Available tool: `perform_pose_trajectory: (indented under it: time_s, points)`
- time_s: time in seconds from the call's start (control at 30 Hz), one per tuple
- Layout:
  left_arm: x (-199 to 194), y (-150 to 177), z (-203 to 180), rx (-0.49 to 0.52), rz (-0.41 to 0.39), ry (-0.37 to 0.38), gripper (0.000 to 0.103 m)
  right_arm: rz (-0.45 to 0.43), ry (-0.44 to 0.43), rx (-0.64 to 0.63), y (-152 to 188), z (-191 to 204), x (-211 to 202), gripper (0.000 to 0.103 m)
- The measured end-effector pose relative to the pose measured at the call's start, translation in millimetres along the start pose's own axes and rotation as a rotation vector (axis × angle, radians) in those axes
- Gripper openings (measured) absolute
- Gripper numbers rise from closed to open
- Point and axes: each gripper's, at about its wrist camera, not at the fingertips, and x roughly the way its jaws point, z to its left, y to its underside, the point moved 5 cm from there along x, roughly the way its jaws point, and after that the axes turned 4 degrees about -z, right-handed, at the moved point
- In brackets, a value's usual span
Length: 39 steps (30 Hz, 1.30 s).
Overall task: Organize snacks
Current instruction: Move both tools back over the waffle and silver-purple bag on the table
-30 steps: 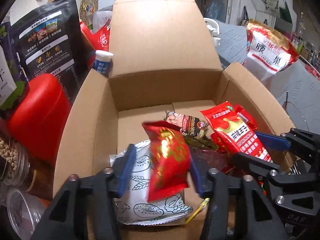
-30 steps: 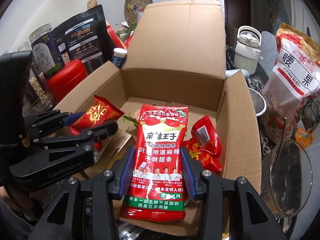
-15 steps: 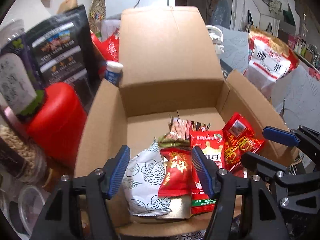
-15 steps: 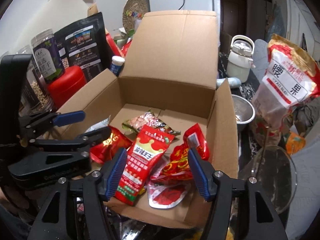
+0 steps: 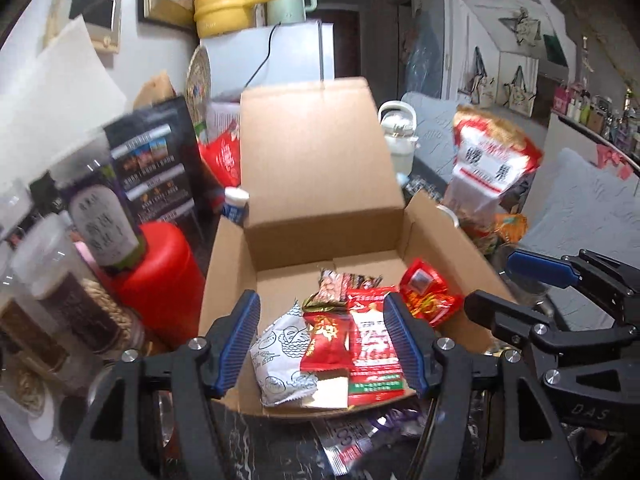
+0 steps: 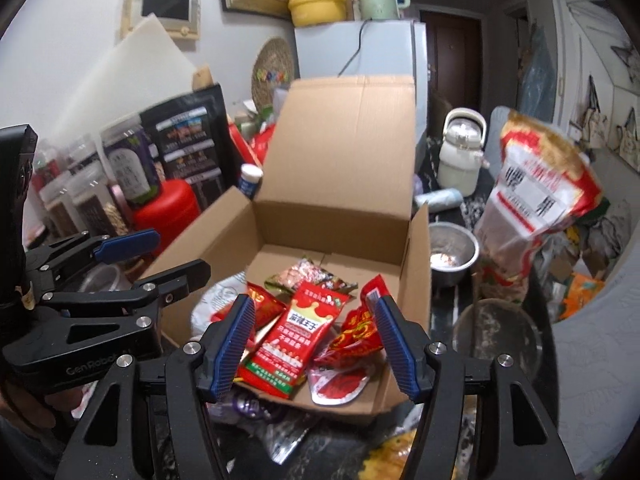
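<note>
With both the left tongs [image 5: 322, 340] and right tongs [image 6: 314, 346] hanging open and empty over the cardboard box [image 5: 320, 184], loose snack packets [image 6: 280, 428] are lying just below, nearer the right tongs.

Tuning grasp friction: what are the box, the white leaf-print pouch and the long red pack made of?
Box: plain brown corrugated cardboard, matte, creased folds. White leaf-print pouch: looks like matte film or paper laminate, crimped seal edge. Long red pack: glossy plastic film with glare; foil lining cannot be told.
</note>
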Motion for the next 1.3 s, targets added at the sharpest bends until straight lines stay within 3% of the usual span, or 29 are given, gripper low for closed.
perform_pose_trajectory:
  time_s: [0.2,0.47,0.53,0.67,0.93,1.3]
  points:
    - [-50,-8,-7,-0.001,-0.056,0.010,0.063,-0.078,0.015,-0.018,-10,12,-51,0.063]
    - [-107,-8,-13,0.012,-0.106,0.013,0.065,-0.162,0.023,-0.030,-11,24,-110,0.073]
    - [-118,-5,-16,0.016,-0.114,0.018,0.085,-0.172,0.022,-0.030,-8,27,-121,0.076]
    - [-141,3,-24,0.037,-0.152,0.017,0.089,-0.186,0.023,-0.026,3,30,-138,0.081]
    - [-160,25,-37,0.044,-0.150,0.066,0.089,-0.175,0.050,-0.005,32,26,-160,0.082]
    - [-150,60,-45,0.035,-0.082,0.137,0.089,-0.136,0.083,0.038,76,17,-166,0.082]
